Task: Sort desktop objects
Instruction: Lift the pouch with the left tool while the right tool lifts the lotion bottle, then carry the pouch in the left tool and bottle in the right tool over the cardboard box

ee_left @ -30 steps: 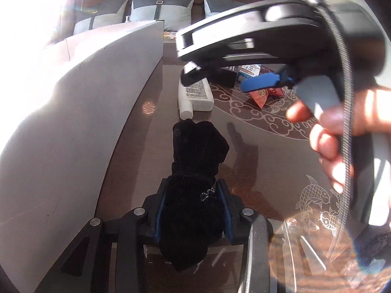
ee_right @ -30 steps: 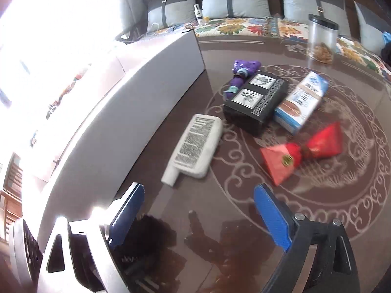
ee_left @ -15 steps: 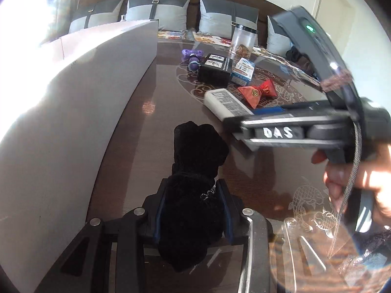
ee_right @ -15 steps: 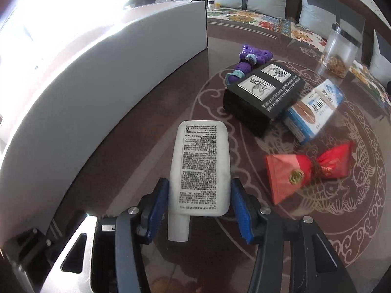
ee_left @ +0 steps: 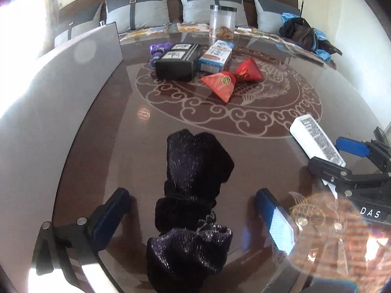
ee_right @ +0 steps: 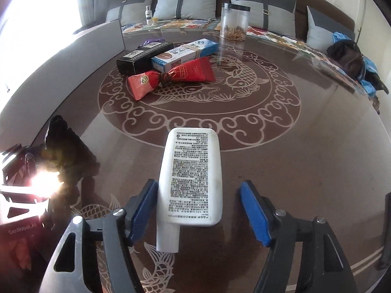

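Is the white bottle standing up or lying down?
Lying down. The white bottle rests flat on the table, label up, between the open right gripper.

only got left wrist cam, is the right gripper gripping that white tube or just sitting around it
Observer: Just around it. The right gripper is open; the white tube lies on the table between its fingers, with a clear gap on the right side.
Operator: which way is the cap end pointing
Observer: Toward the gripper; the cap is the end nearest the camera.
Operator: anything at the far end i can't make out
Observer: A small white bottle stands upright in front of the cushions.
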Demonstrator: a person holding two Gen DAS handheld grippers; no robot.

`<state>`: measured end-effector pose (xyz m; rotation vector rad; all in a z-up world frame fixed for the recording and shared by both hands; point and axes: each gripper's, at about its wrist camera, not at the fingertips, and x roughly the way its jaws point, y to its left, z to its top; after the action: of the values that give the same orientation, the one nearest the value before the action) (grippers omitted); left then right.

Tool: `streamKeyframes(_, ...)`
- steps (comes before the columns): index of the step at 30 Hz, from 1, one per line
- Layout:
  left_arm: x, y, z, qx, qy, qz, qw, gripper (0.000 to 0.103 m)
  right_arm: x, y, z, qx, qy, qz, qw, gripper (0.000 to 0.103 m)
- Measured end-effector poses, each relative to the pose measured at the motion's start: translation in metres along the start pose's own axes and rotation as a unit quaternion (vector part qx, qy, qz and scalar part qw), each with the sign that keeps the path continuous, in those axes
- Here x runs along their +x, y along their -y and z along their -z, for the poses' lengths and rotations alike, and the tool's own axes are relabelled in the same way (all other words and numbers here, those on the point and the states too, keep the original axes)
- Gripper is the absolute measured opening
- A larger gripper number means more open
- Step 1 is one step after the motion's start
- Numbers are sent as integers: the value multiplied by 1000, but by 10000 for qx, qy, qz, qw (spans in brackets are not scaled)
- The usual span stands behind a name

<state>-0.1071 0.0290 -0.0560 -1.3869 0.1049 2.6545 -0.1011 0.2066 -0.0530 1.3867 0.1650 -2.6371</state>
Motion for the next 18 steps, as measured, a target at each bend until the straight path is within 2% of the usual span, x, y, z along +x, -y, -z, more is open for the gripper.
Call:
streamKeyframes(4,4,-1,-1,-21,26,-9,10000,103,-1,3,-2,90,17,11,10000,87)
streamKeyframes(8,3,-2,3,-44,136,-35,9999,103,2,1,-1,189,14,35,9998,103)
streamKeyframes(18,-1,-1,4,-65,204,-65,9997,103,4,-2,0,180,96,78,9998,103)
